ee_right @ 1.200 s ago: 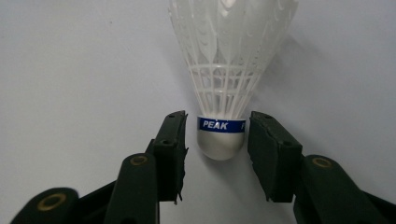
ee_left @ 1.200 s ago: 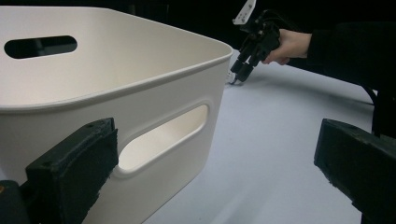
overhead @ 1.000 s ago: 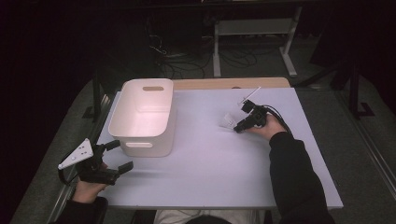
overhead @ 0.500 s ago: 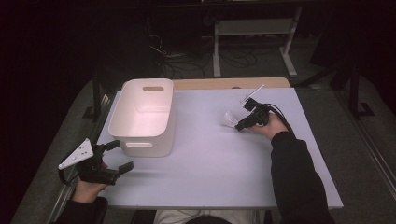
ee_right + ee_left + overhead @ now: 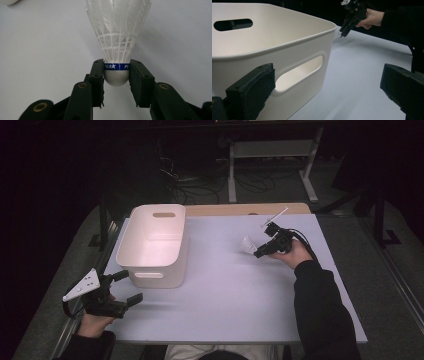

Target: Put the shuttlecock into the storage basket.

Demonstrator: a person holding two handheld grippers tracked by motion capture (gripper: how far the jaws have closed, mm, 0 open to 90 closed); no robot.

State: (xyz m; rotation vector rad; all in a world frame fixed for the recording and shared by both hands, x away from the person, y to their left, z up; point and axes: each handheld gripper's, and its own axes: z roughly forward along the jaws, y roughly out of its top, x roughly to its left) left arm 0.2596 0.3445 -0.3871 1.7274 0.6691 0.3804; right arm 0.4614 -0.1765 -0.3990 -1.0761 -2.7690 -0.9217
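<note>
A white feather shuttlecock (image 5: pixel 117 37) with a blue band round its cork lies low over the pale table mat (image 5: pixel 225 290). My right gripper (image 5: pixel 116 75) is shut on the cork, one pad on each side. In the high view this gripper (image 5: pixel 258 253) is at the right back of the mat, with the shuttlecock (image 5: pixel 247 243) pointing left from it. My left gripper (image 5: pixel 129 286) stands open with nothing between its jaws at the near left, just in front of a white bin (image 5: pixel 155 240). In the left gripper view its jaws (image 5: pixel 327 90) frame the bin's handle wall (image 5: pixel 287 37).
The bin is empty, with a handle slot in each end wall. A strip of wooden tabletop (image 5: pixel 240 209) shows behind the mat. The right gripper's cable (image 5: pixel 305 240) loops over the hand. Beyond the table are a dark floor, cables and a desk frame (image 5: pixel 270 150).
The right gripper has edged slightly toward the far side with the shuttlecock still in it. The left gripper has kept still.
</note>
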